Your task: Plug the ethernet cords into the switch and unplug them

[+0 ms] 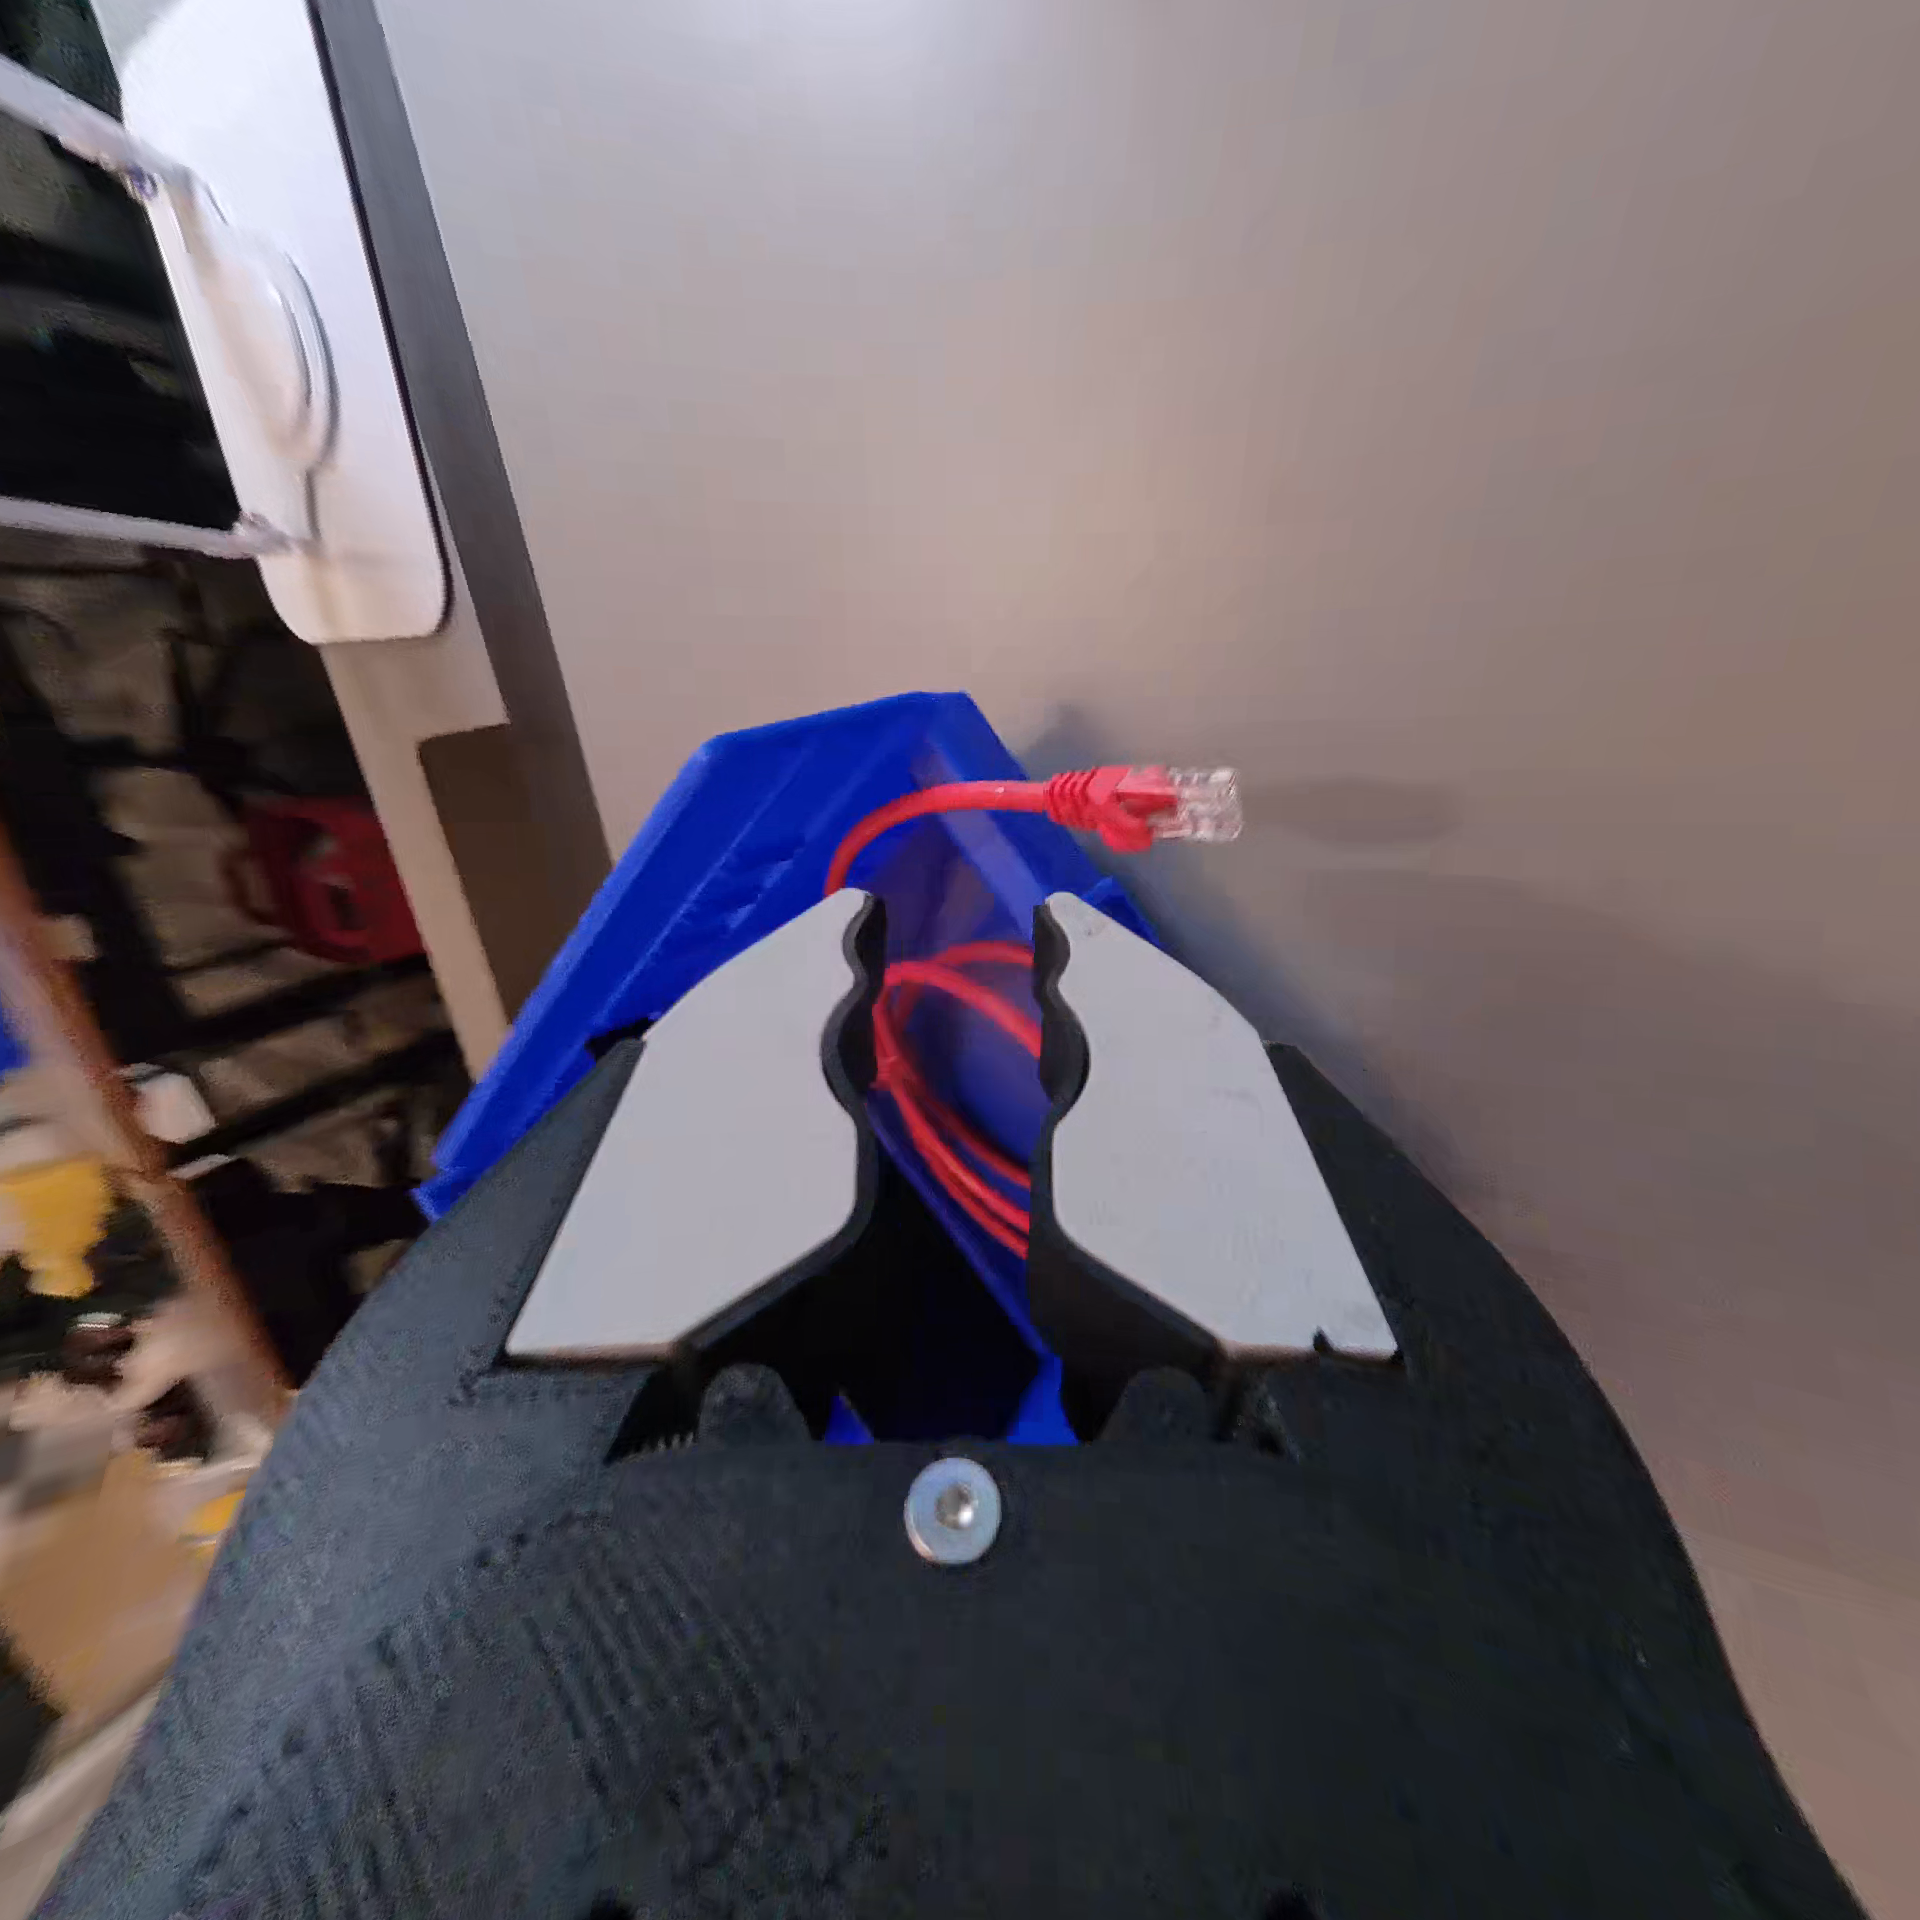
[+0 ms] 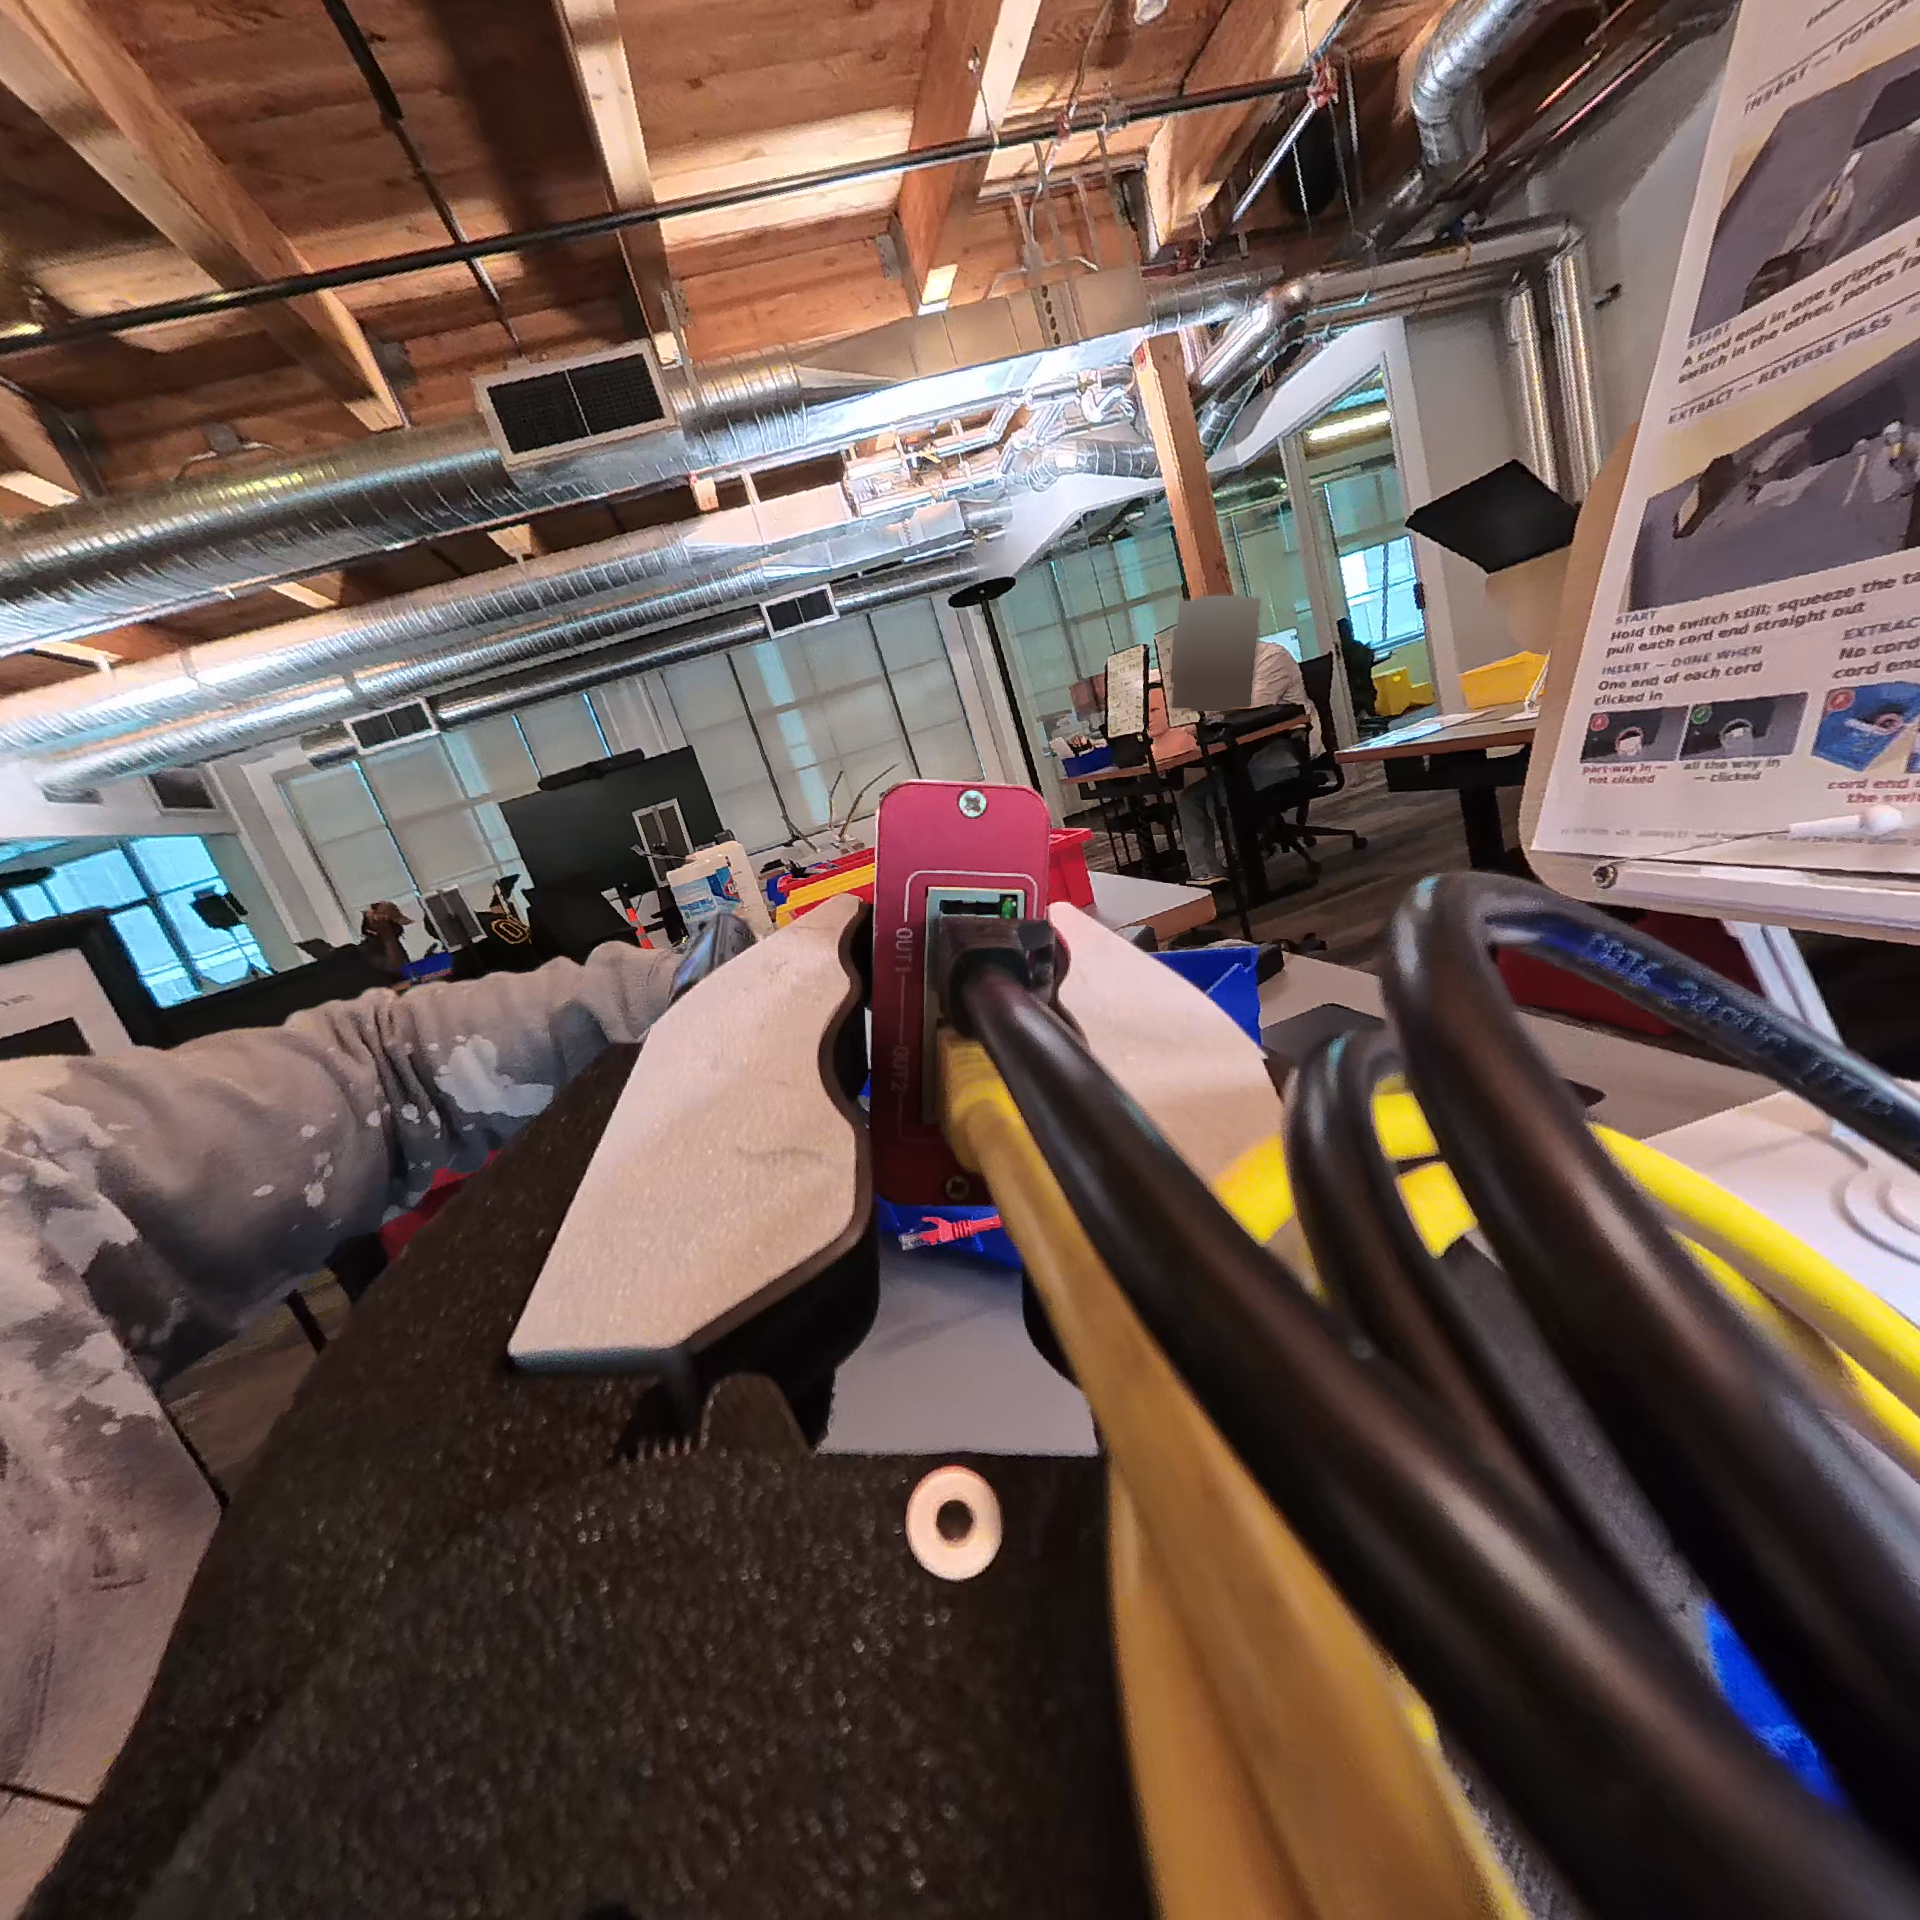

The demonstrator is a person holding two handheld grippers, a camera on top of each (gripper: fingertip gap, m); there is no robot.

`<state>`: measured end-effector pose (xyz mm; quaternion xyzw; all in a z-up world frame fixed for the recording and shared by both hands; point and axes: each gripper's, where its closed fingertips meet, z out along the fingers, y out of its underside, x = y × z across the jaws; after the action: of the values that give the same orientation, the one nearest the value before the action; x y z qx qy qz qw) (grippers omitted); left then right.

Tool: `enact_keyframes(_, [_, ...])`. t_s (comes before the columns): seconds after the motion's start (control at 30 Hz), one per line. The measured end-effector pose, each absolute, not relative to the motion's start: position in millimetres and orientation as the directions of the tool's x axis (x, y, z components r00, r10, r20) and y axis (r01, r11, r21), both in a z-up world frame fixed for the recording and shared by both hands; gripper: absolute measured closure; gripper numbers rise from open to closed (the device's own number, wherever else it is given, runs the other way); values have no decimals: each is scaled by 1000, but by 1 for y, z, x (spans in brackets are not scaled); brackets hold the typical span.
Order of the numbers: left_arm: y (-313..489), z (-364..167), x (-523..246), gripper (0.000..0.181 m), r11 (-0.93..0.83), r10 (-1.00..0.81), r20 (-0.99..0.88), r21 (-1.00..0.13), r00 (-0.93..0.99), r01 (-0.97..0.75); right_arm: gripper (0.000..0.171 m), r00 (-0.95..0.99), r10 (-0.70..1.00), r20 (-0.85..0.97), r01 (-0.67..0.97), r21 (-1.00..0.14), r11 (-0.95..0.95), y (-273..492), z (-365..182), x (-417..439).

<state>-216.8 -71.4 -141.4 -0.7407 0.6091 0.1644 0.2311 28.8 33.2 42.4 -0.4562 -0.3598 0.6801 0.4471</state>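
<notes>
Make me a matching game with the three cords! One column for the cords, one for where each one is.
Cords:
1. red cord
2. black cord
3. yellow cord

Where:
A. plugged into the switch's upper port
B. plugged in just below another cord
C. coiled in the blue bin, plug end sticking out loose

Pairs: 1-C, 2-A, 3-B

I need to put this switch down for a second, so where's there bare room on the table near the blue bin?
The grey tabletop lies bare to the right of and beyond the blue bin, past the red cord's plug. The bin itself is crowded with coiled red cord. Left of the bin the table edge runs close, leaving little room.
</notes>
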Motion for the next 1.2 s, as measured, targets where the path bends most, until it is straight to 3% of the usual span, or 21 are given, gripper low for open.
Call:
enact_keyframes(0.03, [-70, -145, -218, 152, -108, -825, -545, -108, 150, -988, 142, -184, 936, -301, -277, -897, -343, 34, 41, 28])
enact_keyframes(0.23, [-65, -168, -213, 148, 151, -800, -583, 36, -144, -988, 142, -206, 926, -316, -280, -888, -365, 38, 30, 23])
enact_keyframes(0.43, [-64, -183, -202, 155, 297, -814, -513, 32, -271, -954, 142, -230, 916, -328, -286, -877, -386, 43, 22, 23])
enact_keyframes(0.63, [-53, -195, -182, 164, 320, -829, -493, -31, -264, -947, 142, -216, 918, -334, -285, -877, -386, 53, 16, 25])
enact_keyframes(0.77, [-51, -207, -178, 163, 347, -816, -495, -6, -298, -938, 142, -218, 912, -349, -290, -869, -402, 56, 14, 26])
enact_keyframes(0.9, [-48, -213, -181, 163, 373, -794, -501, 46, -344, -927, 142, -217, 914, -344, -289, -871, -396, 55, 15, 26])
enact_keyframes(1.2, [-44, -210, -190, 165, 515, -662, -464, 288, -588, -807, 142, -220, 915, -339, -285, -874, -393, 52, 15, 24])
